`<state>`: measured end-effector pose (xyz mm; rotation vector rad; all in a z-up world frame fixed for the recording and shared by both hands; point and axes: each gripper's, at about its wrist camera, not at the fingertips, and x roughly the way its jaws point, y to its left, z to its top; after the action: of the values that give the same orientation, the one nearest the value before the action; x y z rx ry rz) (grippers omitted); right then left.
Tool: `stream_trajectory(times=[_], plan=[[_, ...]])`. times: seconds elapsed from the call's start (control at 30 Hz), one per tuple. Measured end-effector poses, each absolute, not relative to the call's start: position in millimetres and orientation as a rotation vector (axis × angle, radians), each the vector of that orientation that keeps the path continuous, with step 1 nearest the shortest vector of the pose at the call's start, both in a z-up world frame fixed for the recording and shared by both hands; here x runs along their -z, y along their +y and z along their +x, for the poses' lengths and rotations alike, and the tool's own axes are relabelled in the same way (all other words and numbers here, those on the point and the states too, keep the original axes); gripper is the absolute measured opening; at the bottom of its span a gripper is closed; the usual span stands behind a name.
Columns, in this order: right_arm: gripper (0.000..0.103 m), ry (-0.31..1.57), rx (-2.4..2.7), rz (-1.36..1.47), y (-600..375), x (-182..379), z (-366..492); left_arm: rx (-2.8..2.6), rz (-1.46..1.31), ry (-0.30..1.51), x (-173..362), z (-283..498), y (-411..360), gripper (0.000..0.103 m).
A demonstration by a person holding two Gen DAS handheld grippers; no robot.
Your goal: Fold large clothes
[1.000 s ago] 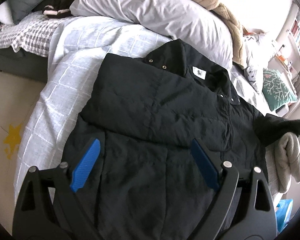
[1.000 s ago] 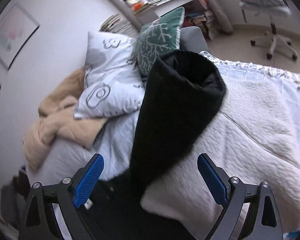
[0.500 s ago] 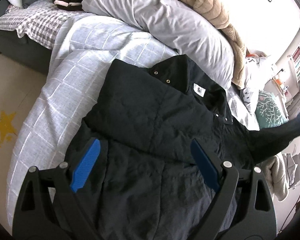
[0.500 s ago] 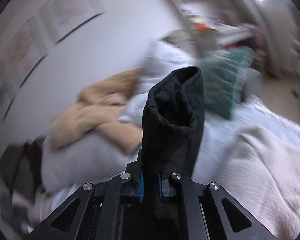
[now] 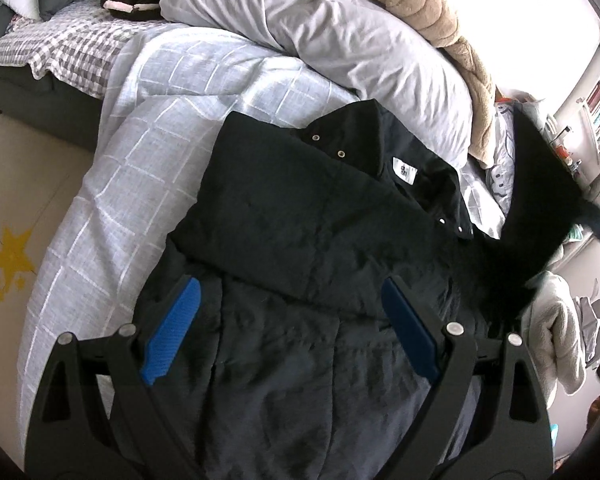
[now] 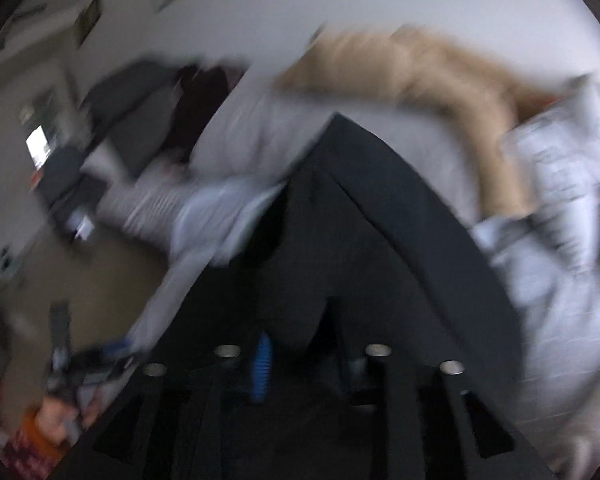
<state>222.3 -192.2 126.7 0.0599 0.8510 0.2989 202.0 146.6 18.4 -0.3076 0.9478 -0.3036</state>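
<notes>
The black jacket (image 5: 300, 240) lies flat on the bed with the collar away from the camera, a small white label (image 5: 405, 169) inside the collar and metal snaps along it. One sleeve is folded across the chest. The other sleeve (image 5: 540, 216) is lifted up at the right side (in the right wrist view it is blurred)

Black jacket (image 5: 300, 240) with a small white label (image 5: 405, 169) and pale metal snaps; pale blue duvet (image 5: 140, 184) crossed by a white grid. Plain grey pillow (image 5: 340, 40), tan fleece blanket (image 5: 440, 20), brown-and-white checked sheet (image 5: 68, 48), beige floor (image 5: 12, 208) marked with a yellow star (image 5: 12, 258). Black left gripper (image 5: 296, 320) with bright blue pads (image 5: 172, 328); black sleeve (image 6: 380, 220), blurred.
</notes>
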Motion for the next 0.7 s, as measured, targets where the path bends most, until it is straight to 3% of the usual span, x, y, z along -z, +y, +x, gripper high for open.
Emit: stream_trajectory(times=[0.07,0.2,0.37,0.57,0.7], plan=[[0.039,0.871,-0.36,0.015,-168,-118,219,0.307,-0.305,0.949,-18,202,147,0.092],[0.06,0.806,-0.344,0.01,-180,-126,200,0.318,-0.307,0.948,-20,202,147,0.092],[0.065,0.759,-0.232,0.163,-250,-125,176,0.388,-0.284,0.968,-25,204,122,0.092],[0.064,0.785,-0.016,0.228,-332,-79,154,0.486,-0.095,0.923,-39,213,42,0.088],[0.056,0.825,0.07,0.279,-369,-35,160,0.566,-0.03,0.88,-32,228,-13,0.08]])
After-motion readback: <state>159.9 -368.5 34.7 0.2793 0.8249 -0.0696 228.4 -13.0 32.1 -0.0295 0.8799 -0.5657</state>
